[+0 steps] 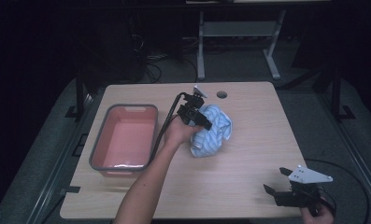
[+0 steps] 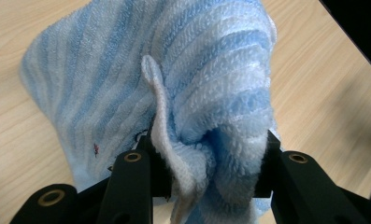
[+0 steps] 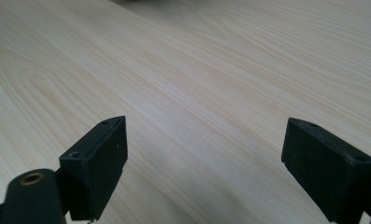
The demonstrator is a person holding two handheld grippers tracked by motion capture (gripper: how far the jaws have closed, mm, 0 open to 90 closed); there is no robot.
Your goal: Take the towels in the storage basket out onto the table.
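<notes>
A crumpled blue-and-white striped towel (image 1: 214,130) lies on the wooden bench (image 1: 239,172), a little right of its middle and towards the far edge, just right of a pink tub (image 1: 125,136) with a grey rim that stands on the left half. The left tongs (image 1: 198,117) sit on the towel's left, far side, held by a hand (image 1: 178,133) whose bare forearm comes up from the near edge. In the left gripper view the left tongs (image 2: 211,163) are clenched on a bunched fold of the towel (image 2: 206,84): the cloth fills the gap between the two black jaws and presses against both, while the rest of it spreads out over the bench (image 2: 29,28) beyond. The right tongs (image 1: 279,181) rest at the near right corner of the bench, well apart from the towel, with a grey three-cornered plate on top and a cable trailing off to the right. In the right gripper view the right tongs (image 3: 204,154) stand released, the jaws wide apart with bare wood (image 3: 211,70) between them. A round hole (image 1: 222,94) shows in the bench near its far edge.
</notes>
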